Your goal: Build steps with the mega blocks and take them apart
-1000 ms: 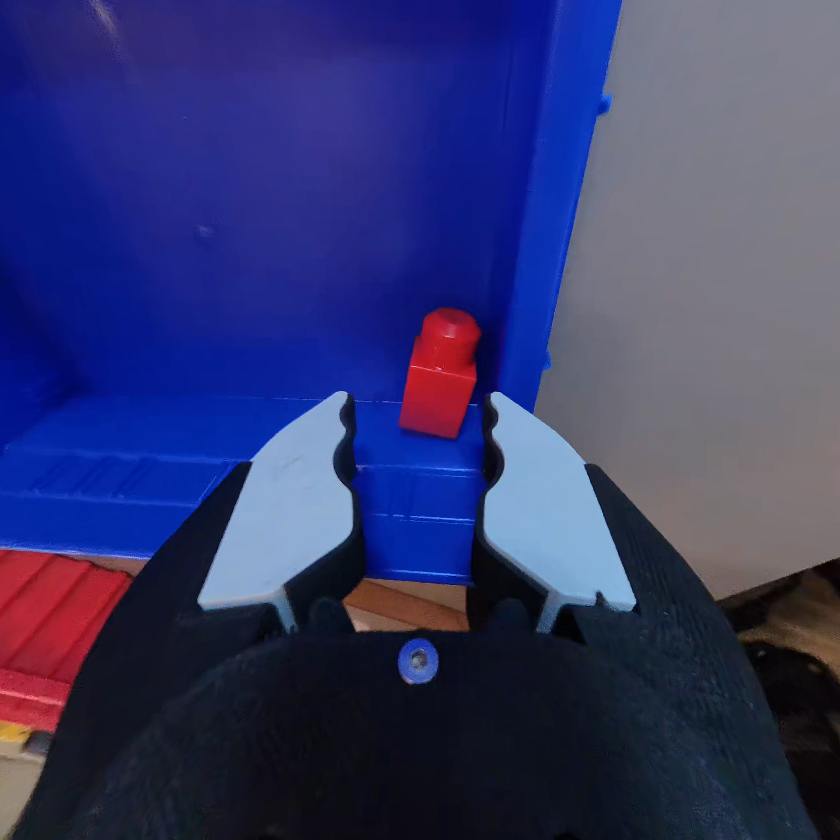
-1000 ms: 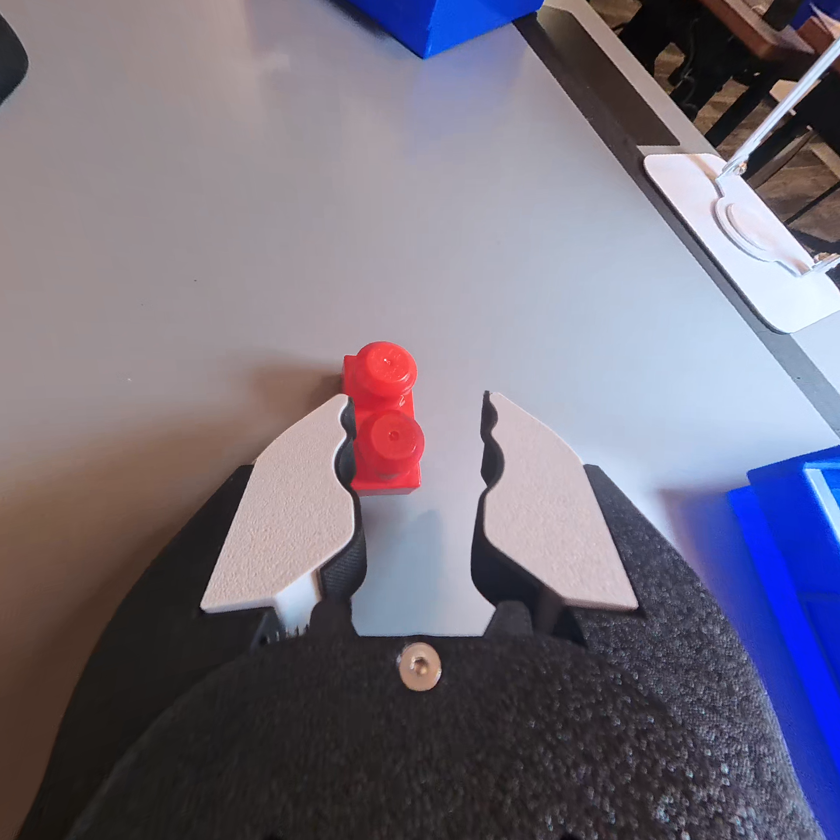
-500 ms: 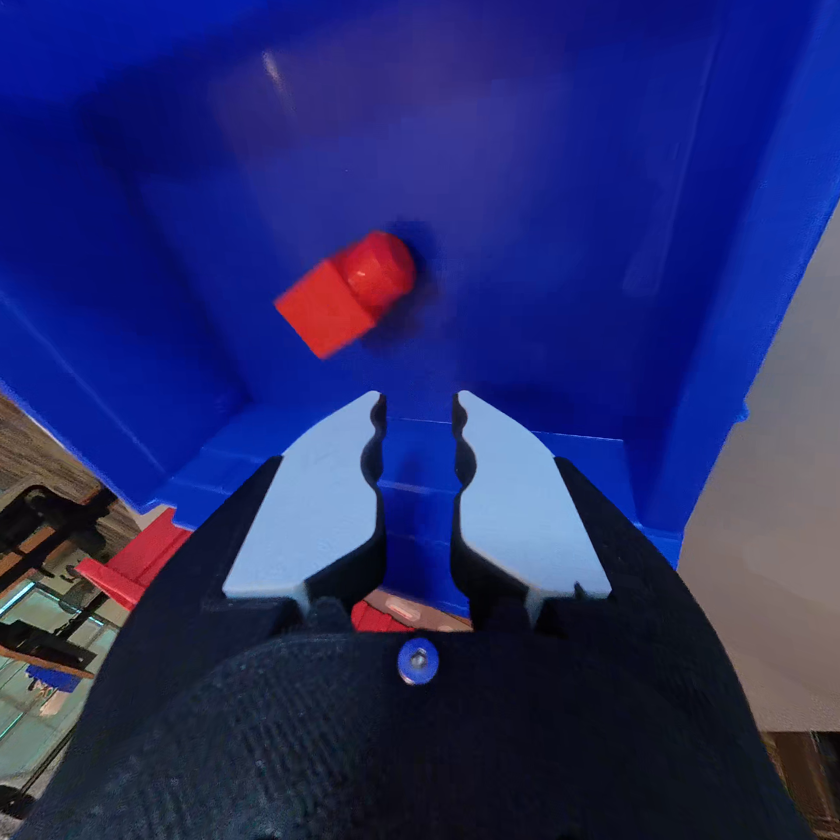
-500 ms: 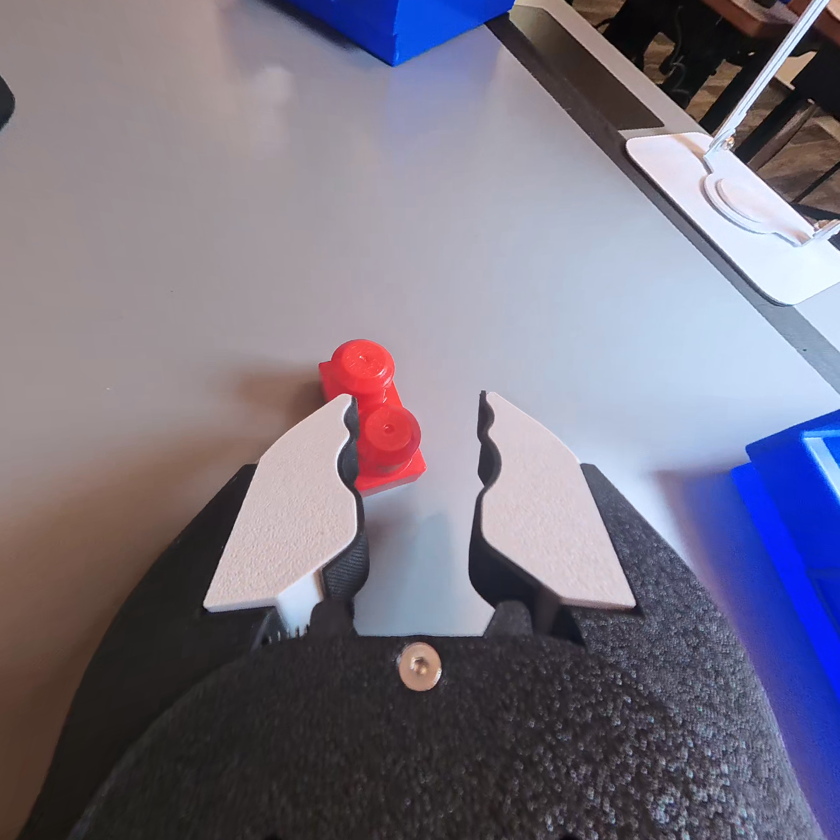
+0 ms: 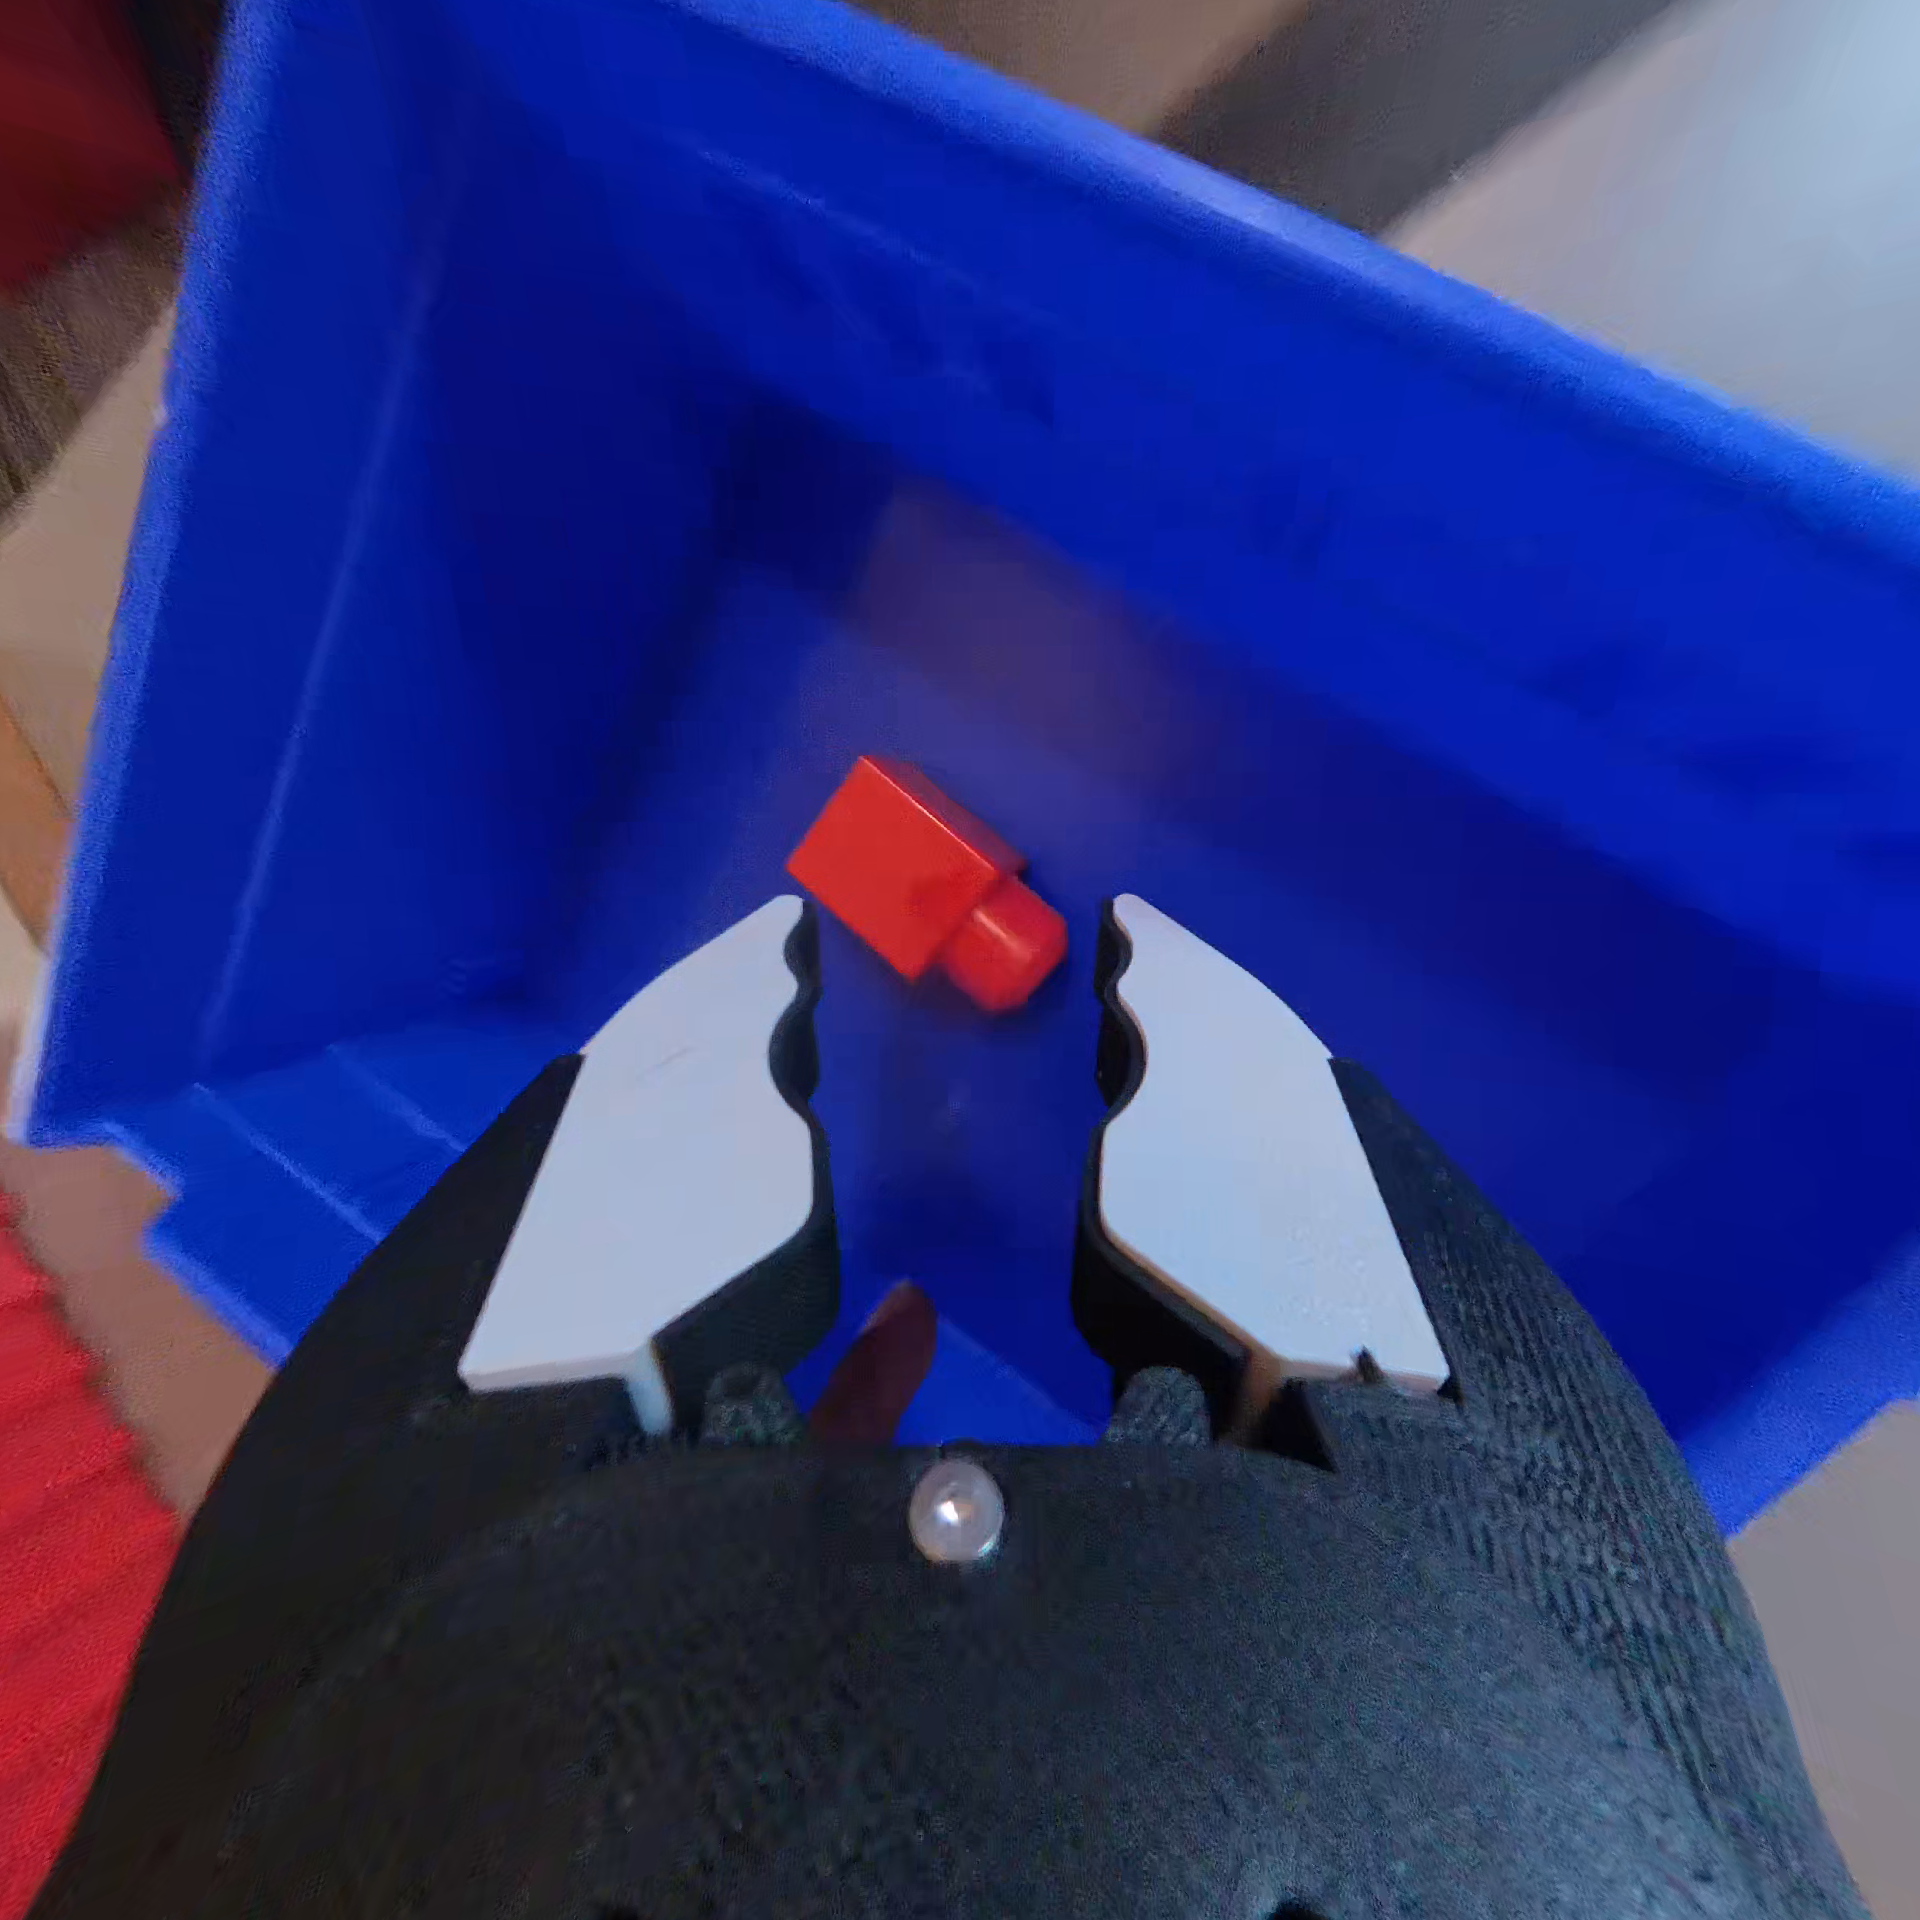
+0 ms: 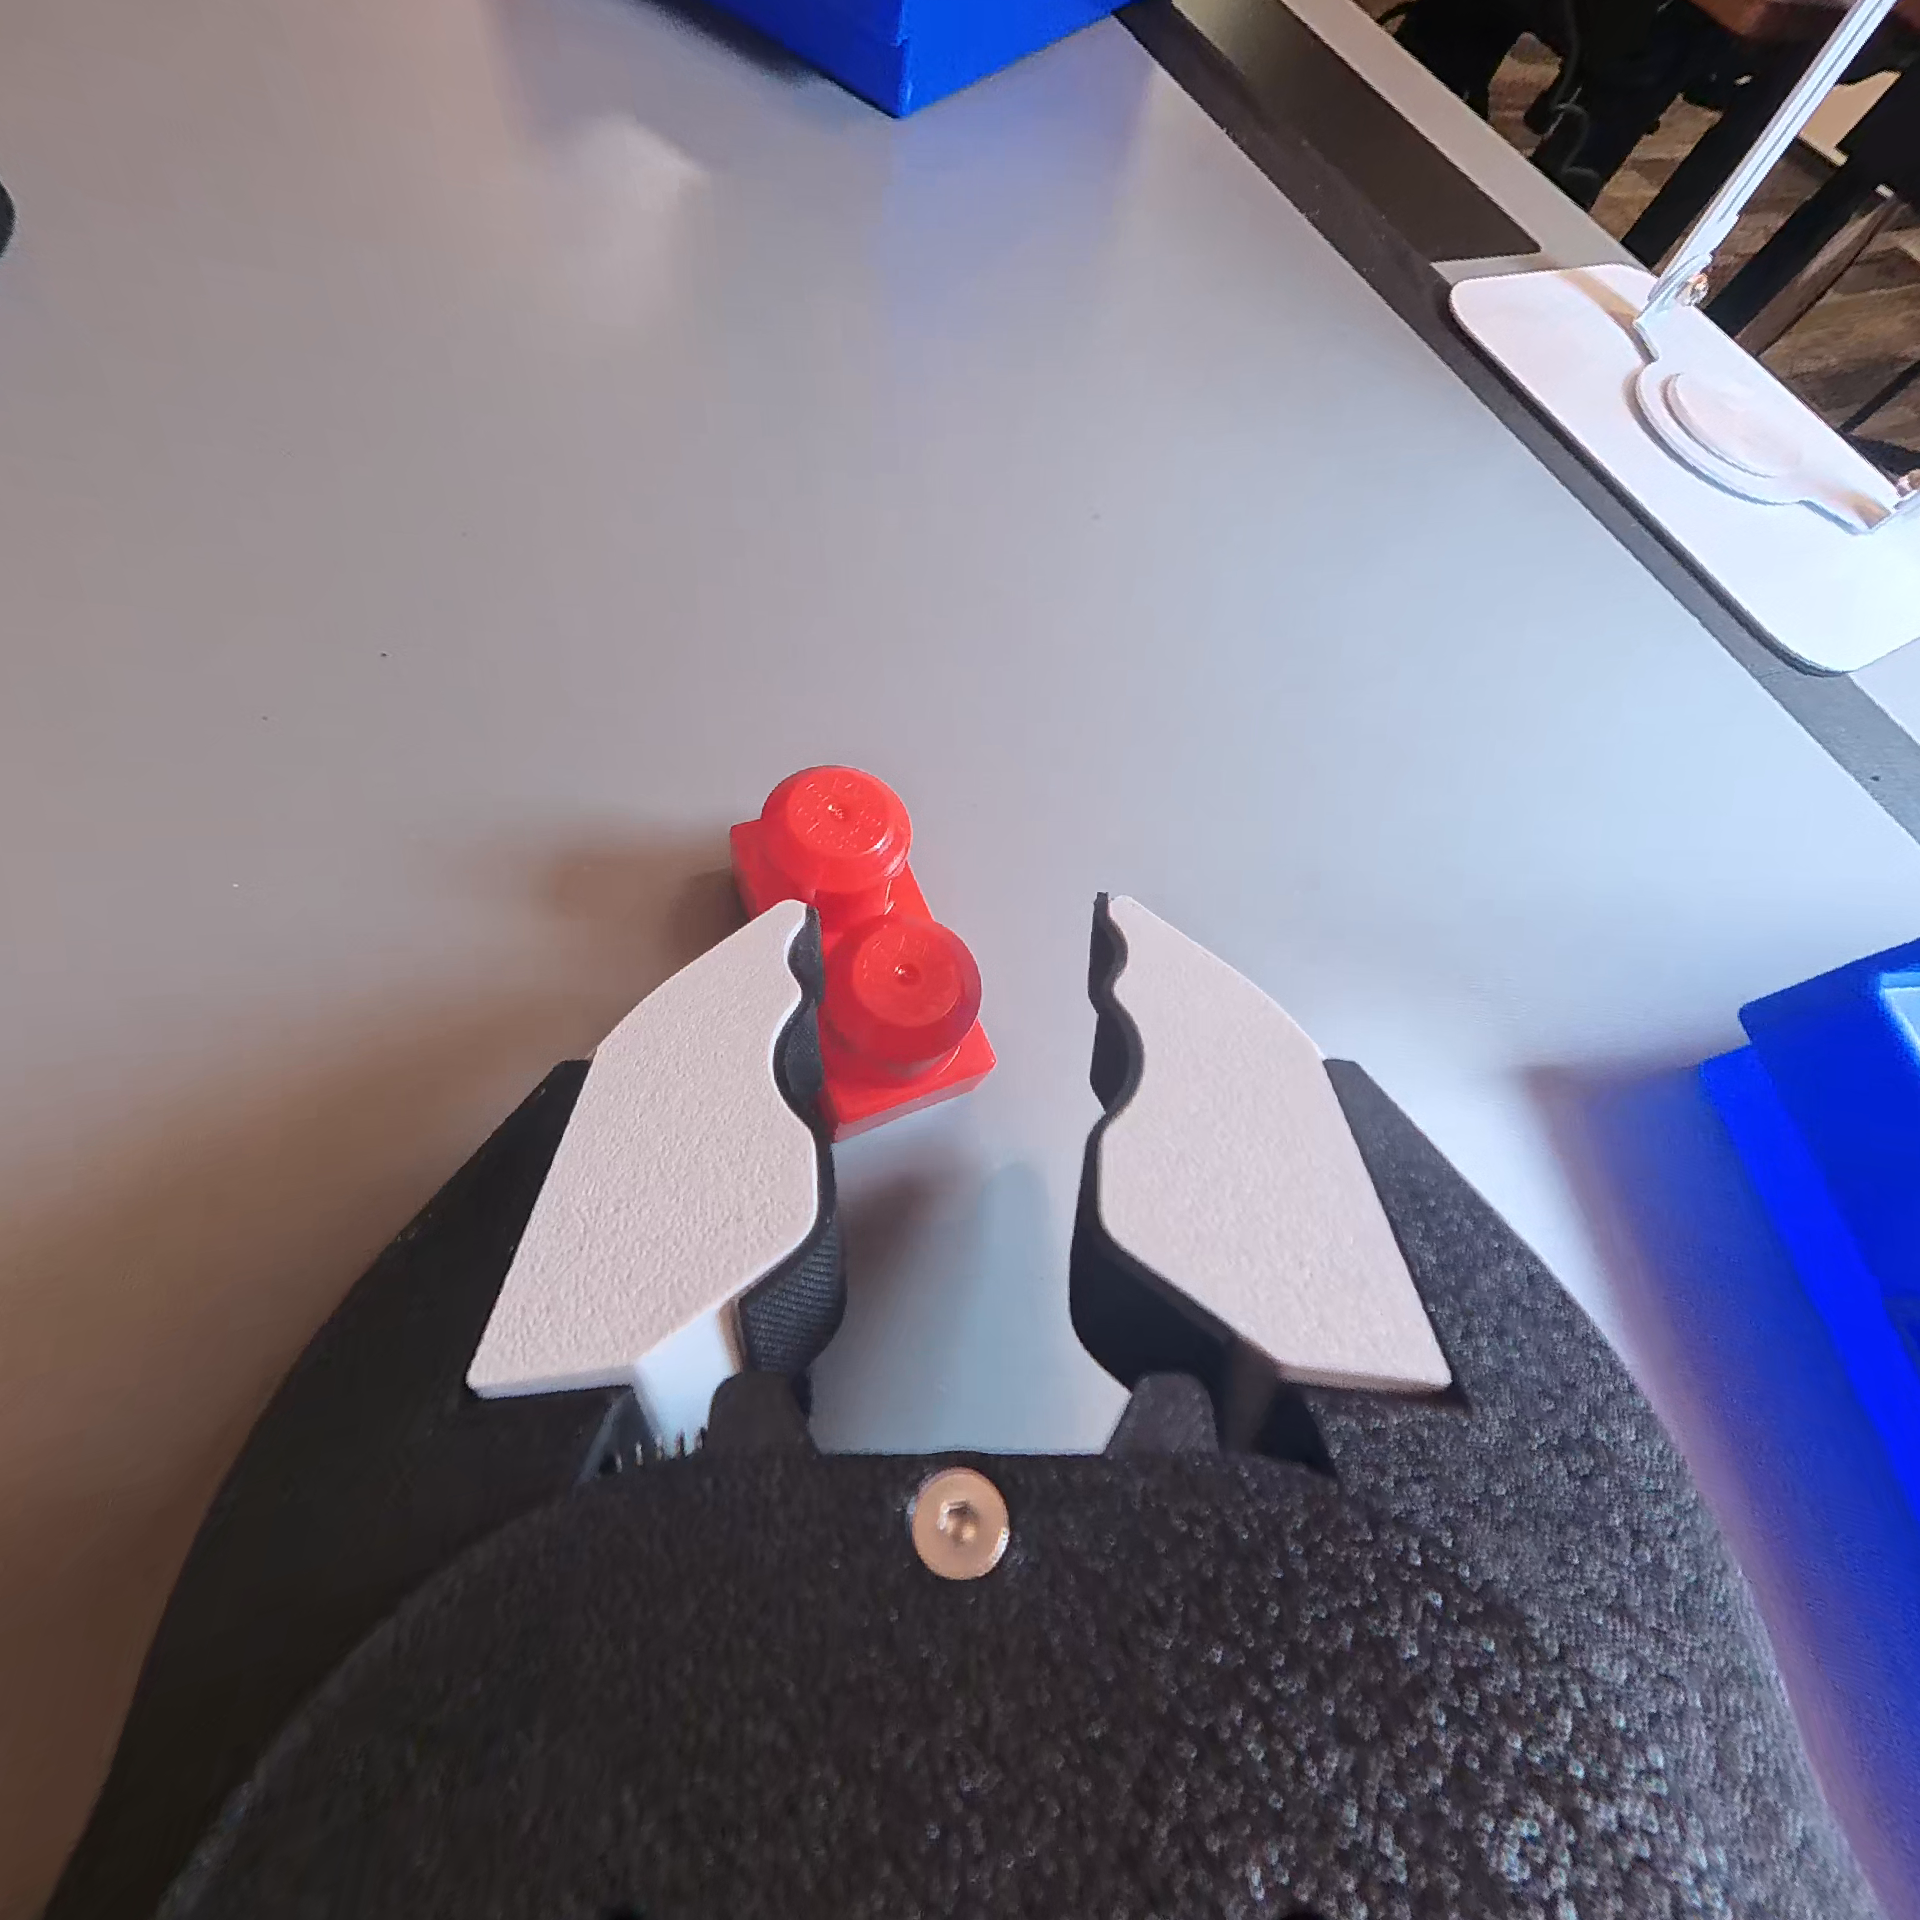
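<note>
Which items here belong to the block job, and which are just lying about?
Job:
- one-stud red block lying in the blue bin
- two-stud red block on the table
- left gripper, right gripper

Lying about:
- white stand base

No text, label, brand, number or sign can be read in either view. The only lettering of any kind is faint raised moulding on the round stud tops of the red two-stud plastic block [image 6: 868, 961] lying on the grey table, just ahead of and between the tips of the right claw [image 6: 951, 914], and it is too small to make out.
</note>
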Demonstrator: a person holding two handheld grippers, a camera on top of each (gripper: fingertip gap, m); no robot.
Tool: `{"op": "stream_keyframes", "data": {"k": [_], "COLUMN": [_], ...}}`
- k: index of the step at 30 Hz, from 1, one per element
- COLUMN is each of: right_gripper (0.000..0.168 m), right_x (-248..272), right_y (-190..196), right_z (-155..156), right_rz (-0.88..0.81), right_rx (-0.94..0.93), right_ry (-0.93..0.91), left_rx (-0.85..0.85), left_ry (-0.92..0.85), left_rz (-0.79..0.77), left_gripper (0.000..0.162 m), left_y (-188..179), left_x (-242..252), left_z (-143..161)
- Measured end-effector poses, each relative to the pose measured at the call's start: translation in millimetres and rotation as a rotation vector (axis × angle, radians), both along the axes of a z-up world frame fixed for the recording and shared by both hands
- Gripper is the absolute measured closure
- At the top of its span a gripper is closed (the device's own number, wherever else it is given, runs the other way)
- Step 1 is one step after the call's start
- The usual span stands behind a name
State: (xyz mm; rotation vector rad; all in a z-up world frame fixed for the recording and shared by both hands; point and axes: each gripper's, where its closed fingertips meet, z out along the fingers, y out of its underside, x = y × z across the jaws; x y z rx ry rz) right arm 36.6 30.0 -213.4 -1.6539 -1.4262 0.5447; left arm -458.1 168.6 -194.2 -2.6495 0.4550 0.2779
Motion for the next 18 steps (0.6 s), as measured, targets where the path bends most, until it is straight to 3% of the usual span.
{"op": "stream_keyframes", "data": {"k": [2, 5, 8, 12, 15, 18], "right_gripper": [0.119, 0.121, 0.122, 0.122, 0.122, 0.121], "right_x": [1, 2, 3, 4, 5, 4], "right_y": [1, 3, 4, 4, 4, 4], "right_z": [0, 1, 4, 9, 11, 10], "right_rz": [-0.005, -0.014, -0.02, -0.023, -0.023, -0.019], "right_rx": [-0.002, 0.009, 0.012, 0.022, 0.03, 0.015], "right_ry": [0.0, 0.002, 0.011, 0.031, 0.04, 0.049], "left_rx": [0.009, -0.032, 0.043, 0.076, 0.22, 0.383], "left_ry": [-0.11, -0.162, -0.152, -0.043, 0.072, 0.102], "left_rz": [0.131, 0.295, 0.36, 0.212, 0.019, -0.267], "left_gripper": [0.101, 0.1, 0.12, 0.121, 0.121, 0.122], "left_y": [7, 5, 11, 9, 12, 2], "left_x": [-2, -12, -21, -16, 10, 80], "left_z": [-11, -40, -45, -29, 20, 71]}}
